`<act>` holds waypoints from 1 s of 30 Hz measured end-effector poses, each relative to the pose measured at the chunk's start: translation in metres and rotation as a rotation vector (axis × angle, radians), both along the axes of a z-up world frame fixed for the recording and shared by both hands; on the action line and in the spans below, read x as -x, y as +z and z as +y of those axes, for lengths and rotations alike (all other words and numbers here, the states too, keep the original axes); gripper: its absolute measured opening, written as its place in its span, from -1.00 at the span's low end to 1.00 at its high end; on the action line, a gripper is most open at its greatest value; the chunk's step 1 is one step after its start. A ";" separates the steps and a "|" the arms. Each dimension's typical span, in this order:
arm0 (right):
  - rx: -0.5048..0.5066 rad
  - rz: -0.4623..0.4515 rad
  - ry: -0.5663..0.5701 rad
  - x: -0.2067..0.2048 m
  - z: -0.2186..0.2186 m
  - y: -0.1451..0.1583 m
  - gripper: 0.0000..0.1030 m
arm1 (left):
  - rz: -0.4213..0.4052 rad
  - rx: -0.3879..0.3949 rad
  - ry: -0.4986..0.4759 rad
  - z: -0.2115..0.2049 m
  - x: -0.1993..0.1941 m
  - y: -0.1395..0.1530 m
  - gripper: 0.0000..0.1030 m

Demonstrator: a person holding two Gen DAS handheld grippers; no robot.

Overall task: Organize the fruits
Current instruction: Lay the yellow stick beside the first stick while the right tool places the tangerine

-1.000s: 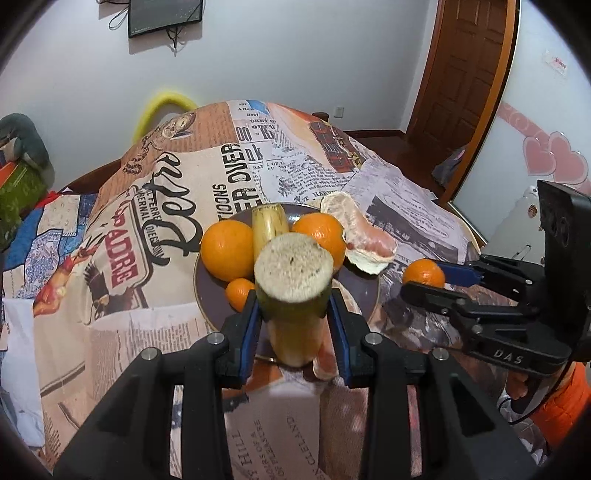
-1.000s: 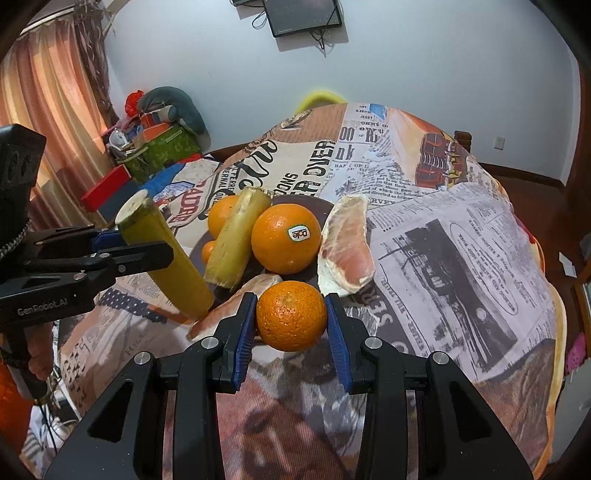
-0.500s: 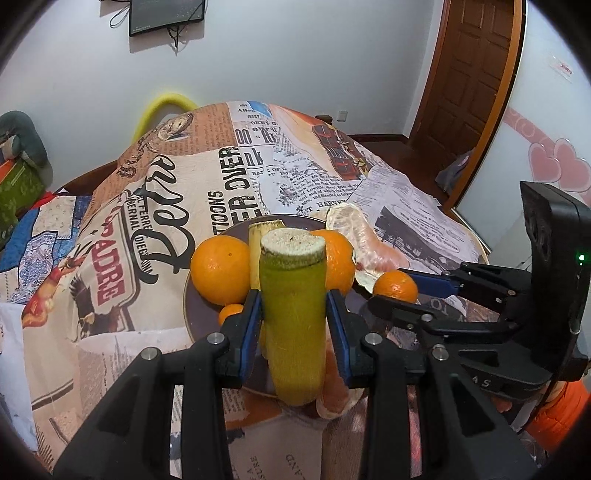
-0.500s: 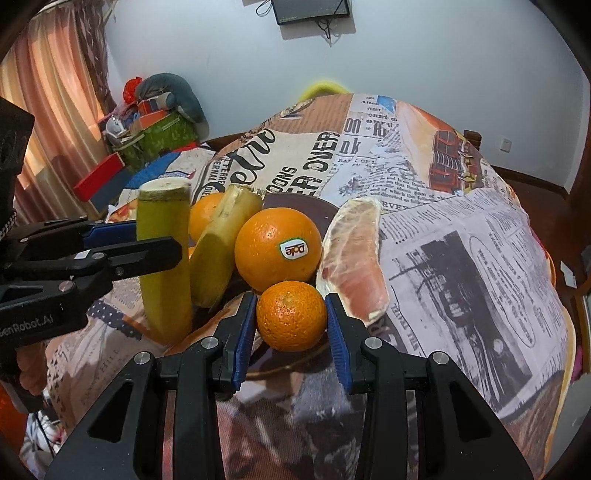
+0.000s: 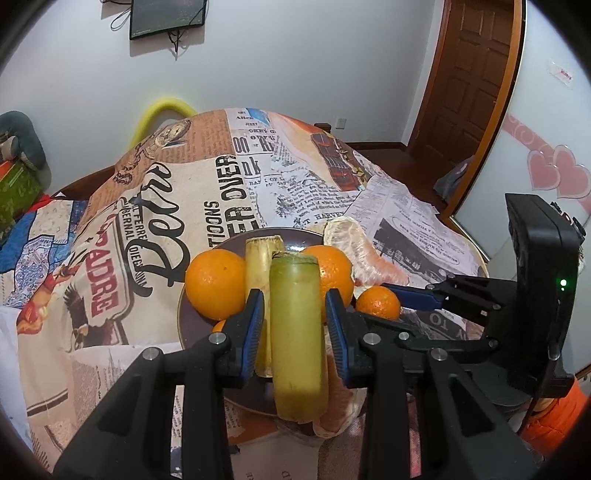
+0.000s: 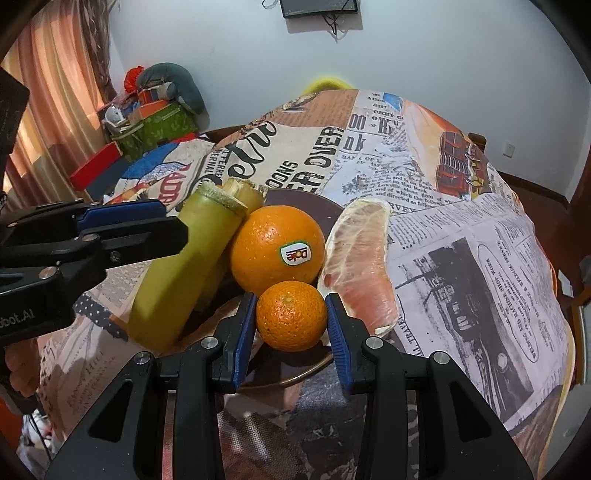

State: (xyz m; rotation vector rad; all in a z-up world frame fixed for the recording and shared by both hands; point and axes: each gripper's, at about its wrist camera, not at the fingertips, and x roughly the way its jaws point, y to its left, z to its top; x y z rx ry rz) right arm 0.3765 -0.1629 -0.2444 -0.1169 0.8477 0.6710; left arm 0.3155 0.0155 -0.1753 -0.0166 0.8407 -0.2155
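Both grippers loaded over the dark plate of fruit.

Left gripper clamped on a green sugarcane piece, tilted above the plate's near side, beside a second sugarcane piece lying on the plate. Right gripper closed around a small mandarin at the plate's near rim, just in front of the stickered orange. Another orange at the plate's left; peeled pomelo segment along its right edge, on the newspaper-print tablecloth.

Probably a home: wooden door, curtains, wall-mounted screen.
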 end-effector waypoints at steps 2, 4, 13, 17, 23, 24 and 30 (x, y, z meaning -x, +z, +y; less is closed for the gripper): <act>-0.001 0.014 0.004 -0.001 0.000 -0.001 -0.33 | -0.002 -0.002 0.005 0.002 0.002 0.000 -0.34; 0.002 0.014 0.010 0.000 0.001 -0.001 -0.33 | -0.011 -0.007 0.011 0.002 0.005 0.002 -0.34; -0.004 -0.035 0.008 0.009 0.000 0.013 -0.10 | -0.026 -0.016 0.023 0.004 0.018 0.009 -0.34; -0.008 -0.056 0.008 0.017 -0.003 0.022 -0.10 | -0.029 -0.006 0.034 0.007 0.027 0.015 -0.34; -0.014 -0.083 0.009 0.035 -0.010 0.037 -0.10 | -0.035 -0.004 0.054 0.013 0.049 0.022 -0.31; -0.014 -0.086 0.009 0.038 -0.011 0.038 -0.10 | -0.034 -0.004 0.057 0.014 0.052 0.022 -0.30; 0.005 -0.088 0.018 0.058 -0.013 0.037 -0.10 | -0.012 -0.005 0.073 0.021 0.077 0.016 -0.21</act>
